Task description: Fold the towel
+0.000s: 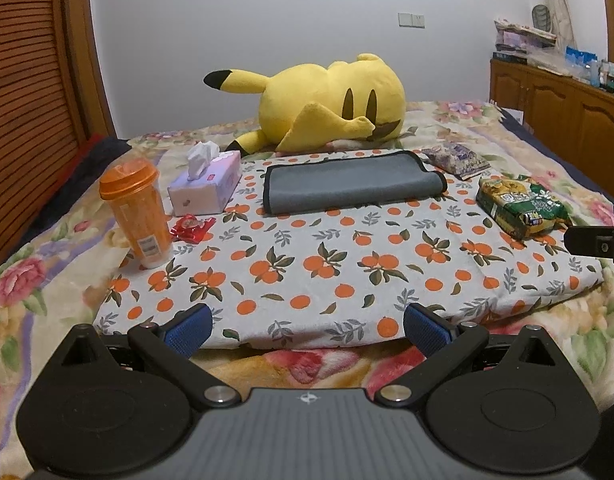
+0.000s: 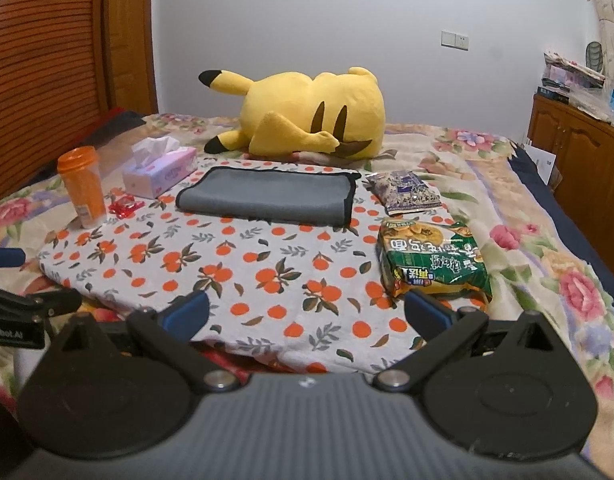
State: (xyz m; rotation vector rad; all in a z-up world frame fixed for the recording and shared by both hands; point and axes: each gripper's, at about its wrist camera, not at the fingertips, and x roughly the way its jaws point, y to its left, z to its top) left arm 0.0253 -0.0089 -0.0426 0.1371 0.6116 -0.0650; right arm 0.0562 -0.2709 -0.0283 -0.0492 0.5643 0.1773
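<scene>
A grey towel with black edging [image 1: 351, 186] lies folded over on the far part of an orange-print cloth [image 1: 327, 264]; it also shows in the right wrist view [image 2: 267, 196]. My left gripper [image 1: 307, 330] is open and empty at the cloth's near edge, well short of the towel. My right gripper [image 2: 307, 314] is open and empty, also at the near edge of the cloth [image 2: 227, 272]. The right gripper's side shows at the right edge of the left wrist view [image 1: 599, 240].
An orange cup [image 1: 137, 212], a tissue box [image 1: 207, 186] and a red wrapper [image 1: 191, 228] stand left of the towel. A green noodle pack [image 2: 431, 260] and a purple packet [image 2: 407, 192] lie to its right. A yellow plush [image 1: 327, 104] lies behind.
</scene>
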